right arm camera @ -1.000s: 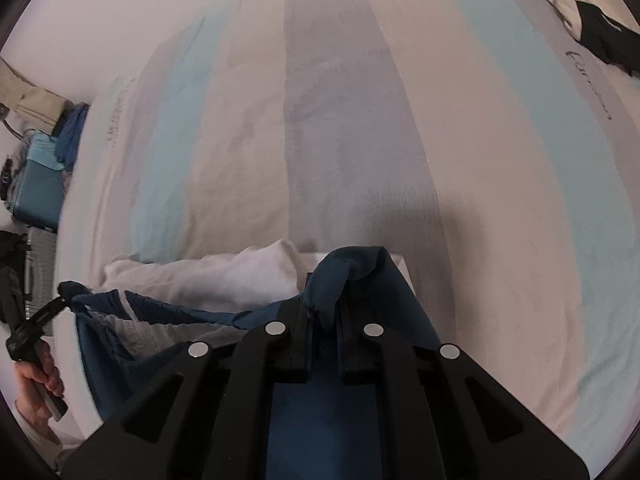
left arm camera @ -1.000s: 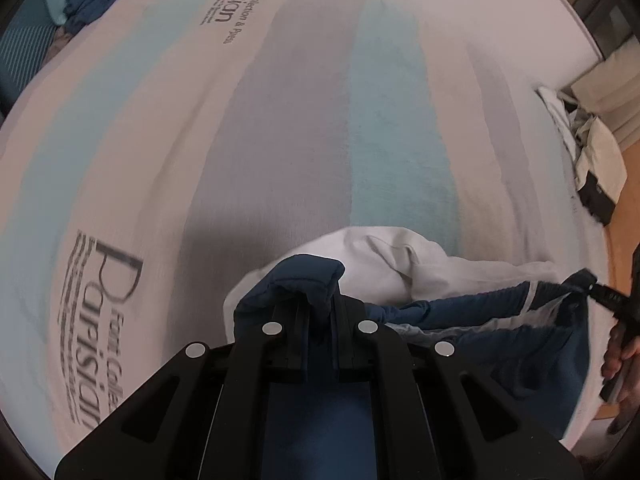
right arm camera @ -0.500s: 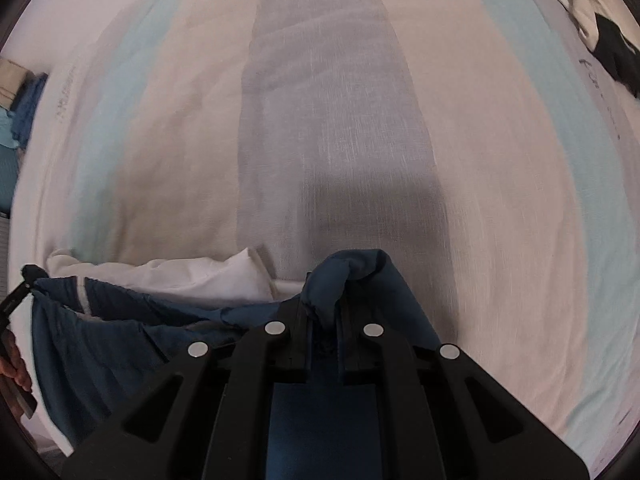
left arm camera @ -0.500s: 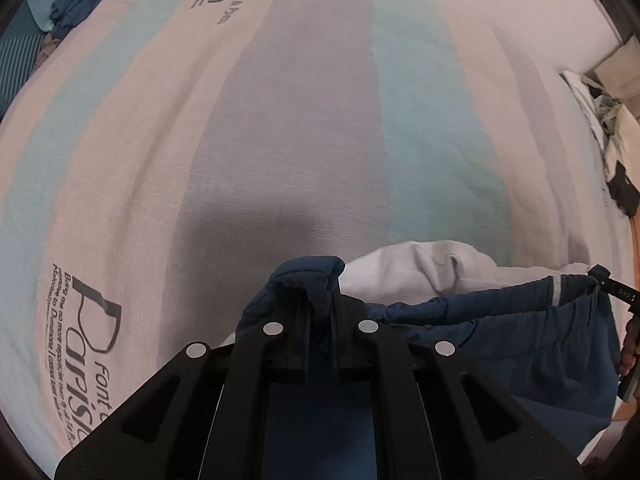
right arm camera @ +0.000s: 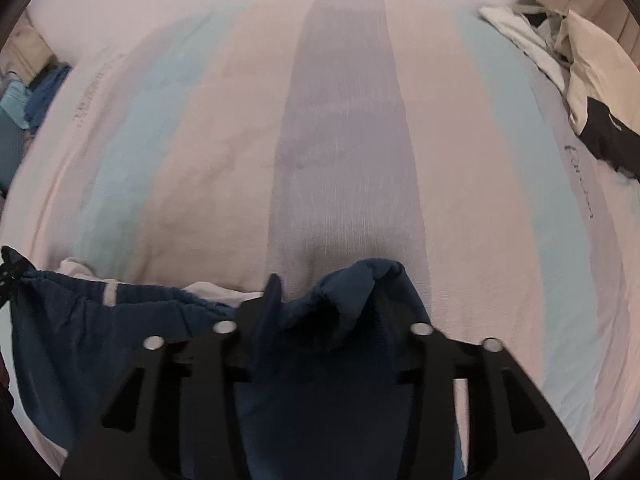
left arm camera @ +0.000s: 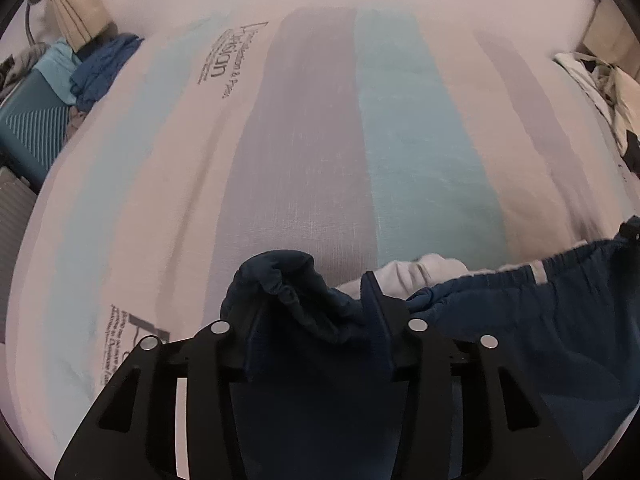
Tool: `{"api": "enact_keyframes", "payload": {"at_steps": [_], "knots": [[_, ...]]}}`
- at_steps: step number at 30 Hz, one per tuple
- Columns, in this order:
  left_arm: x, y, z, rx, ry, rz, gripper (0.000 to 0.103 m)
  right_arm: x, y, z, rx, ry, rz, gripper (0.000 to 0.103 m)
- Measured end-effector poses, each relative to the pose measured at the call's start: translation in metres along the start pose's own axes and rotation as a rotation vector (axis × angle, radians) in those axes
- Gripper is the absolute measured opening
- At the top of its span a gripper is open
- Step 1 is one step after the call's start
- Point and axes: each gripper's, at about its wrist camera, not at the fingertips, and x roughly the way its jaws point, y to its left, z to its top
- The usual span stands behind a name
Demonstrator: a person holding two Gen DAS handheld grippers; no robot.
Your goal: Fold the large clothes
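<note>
- So both tools are over the near edge of the bed with the striped cotton cover (left arm camera: pixel 304 168), pointing steeply down at it, because that's where the garment is getting laid out.
- Dark blue fabric garment with an elastic waistband (left arm camera: pixel 520 320) is stretched between the two tools, one waistband end at each, which keeps that edge straight for a clean fold.
- Left tool (left arm camera: pixel 316 312) has just been opening; its jaws stand apart with a bunched corner of blue cloth loose between them, not pinched.
- Right tool (right arm camera: pixel 332 308), same deal: jaws just spread, cloth corner sitting slack in the gap.
- My guess is this is a release, dropping the waistband onto the white cloth (left arm camera: pixel 420 272) lying under it.
</note>
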Motion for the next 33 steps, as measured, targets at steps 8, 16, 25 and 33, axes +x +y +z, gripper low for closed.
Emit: {"api": "enact_keyframes", "payload": {"at_steps": [8, 16, 25, 33], "knots": [[-0.008, 0.022, 0.001, -0.076, -0.029, 0.083, 0.072, -0.016, -0.028, 0.019, 0.057, -0.061, -0.039, 0.065], [-0.053, 0.006, -0.01, -0.035, -0.102, 0.061, 0.086, -0.052, 0.012, -0.022, -0.052, -0.054, 0.042, 0.065], [-0.084, -0.075, -0.072, 0.054, -0.022, -0.189, 0.087, -0.088, 0.049, -0.093, -0.062, -0.001, 0.121, 0.065], [-0.065, -0.13, -0.11, 0.152, 0.002, -0.235, 0.086, -0.083, 0.067, -0.148, -0.128, 0.028, 0.112, 0.065]]}}
